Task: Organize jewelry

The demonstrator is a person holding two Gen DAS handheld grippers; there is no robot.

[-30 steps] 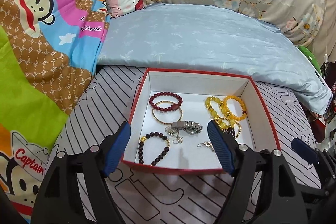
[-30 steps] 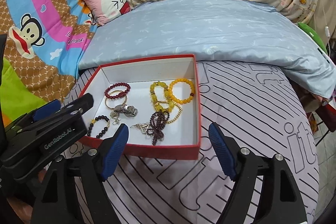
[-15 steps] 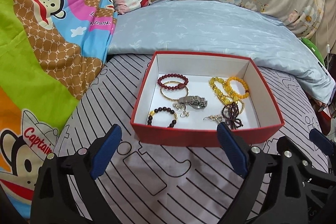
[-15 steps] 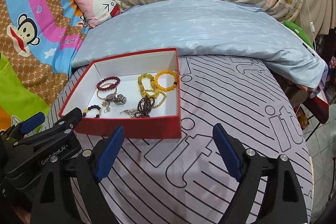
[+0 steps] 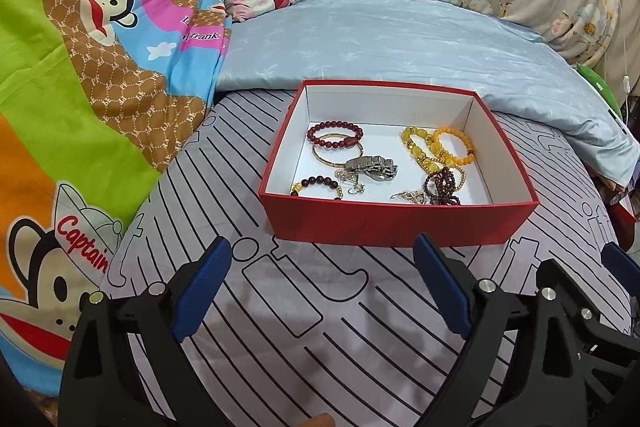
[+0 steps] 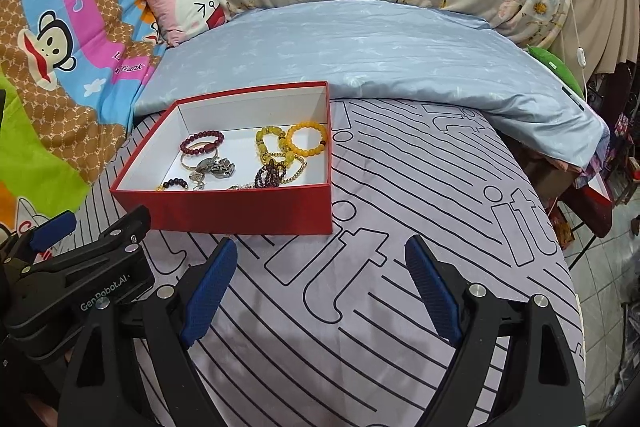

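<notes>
Left gripper (image 5: 322,289) and right gripper (image 6: 320,287) are hovering wide open, gripping nothing — red box (image 5: 400,223) is sitting ahead on striped sheet (image 5: 280,327), bracelets (image 5: 335,135) inside.

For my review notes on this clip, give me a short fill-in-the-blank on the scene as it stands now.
1. The jewelry lies inside a ___ box with white inner walls.
2. The orange bead bracelet lies near the box's far ___ corner.
3. Both the left gripper and the right gripper stand ___, holding nothing.

Missing words: red; right; open
</notes>
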